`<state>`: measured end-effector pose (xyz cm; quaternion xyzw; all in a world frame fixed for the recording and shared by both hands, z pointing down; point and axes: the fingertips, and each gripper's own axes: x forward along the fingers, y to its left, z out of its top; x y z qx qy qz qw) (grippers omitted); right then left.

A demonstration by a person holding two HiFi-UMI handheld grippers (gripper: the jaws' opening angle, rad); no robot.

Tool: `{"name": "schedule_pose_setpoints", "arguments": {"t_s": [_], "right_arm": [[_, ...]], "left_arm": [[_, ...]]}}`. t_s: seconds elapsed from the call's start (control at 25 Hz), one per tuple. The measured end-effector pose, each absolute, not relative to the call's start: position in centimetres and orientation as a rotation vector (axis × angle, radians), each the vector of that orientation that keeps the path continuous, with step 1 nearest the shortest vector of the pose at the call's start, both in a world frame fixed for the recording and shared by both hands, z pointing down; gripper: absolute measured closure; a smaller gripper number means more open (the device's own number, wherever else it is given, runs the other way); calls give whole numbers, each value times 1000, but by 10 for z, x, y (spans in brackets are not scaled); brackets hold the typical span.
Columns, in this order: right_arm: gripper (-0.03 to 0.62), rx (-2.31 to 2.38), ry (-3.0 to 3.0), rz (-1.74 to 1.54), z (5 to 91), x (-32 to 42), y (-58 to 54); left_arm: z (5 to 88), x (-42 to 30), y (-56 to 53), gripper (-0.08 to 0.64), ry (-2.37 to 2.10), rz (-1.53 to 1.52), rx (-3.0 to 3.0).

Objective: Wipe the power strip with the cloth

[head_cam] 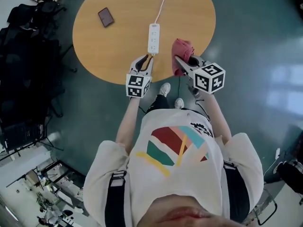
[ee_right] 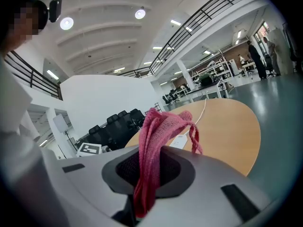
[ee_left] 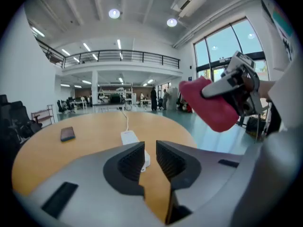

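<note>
The white power strip (head_cam: 154,38) lies on the round wooden table (head_cam: 104,51), its cable running away over the far edge. My left gripper (head_cam: 145,60) hovers just in front of the strip's near end, jaws drawn almost together with nothing between them; the left gripper view shows the power strip (ee_left: 129,137) straight ahead past the left gripper (ee_left: 150,157). To the strip's right, at the table's near edge, my right gripper (head_cam: 182,60) is shut on a red cloth (head_cam: 181,48). The cloth (ee_right: 158,131) bunches up out of the right gripper (ee_right: 149,167) and hangs down.
A dark phone (head_cam: 105,17) lies on the table's left part, well clear of the strip. Black office chairs (head_cam: 28,46) stand on the floor to the left. Dark green floor surrounds the table.
</note>
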<state>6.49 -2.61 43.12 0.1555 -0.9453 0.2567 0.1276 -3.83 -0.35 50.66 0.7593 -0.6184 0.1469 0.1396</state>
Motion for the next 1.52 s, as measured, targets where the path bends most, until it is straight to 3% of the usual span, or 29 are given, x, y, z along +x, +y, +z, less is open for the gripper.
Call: {"name": "schedule_pose_setpoints", "arguments": {"t_s": [0.32,1.04,1.24,1.52], "right_arm": [[552,468,-2674,701,443,6,-73],[554,574,-2520,527,463,-53,-195],[553,517,-2368,213,482,-75,-247],[552,249,-2065,-335,511,-120,-277]], "left_arm": [[578,-73,-54,426,-1544,750,2100],[565,-81,-170,427,-1423,587,2229],[551,-105,-166,428,-1447,425,2198],[539,-128,-151,430,-1416,427,2237]]}}
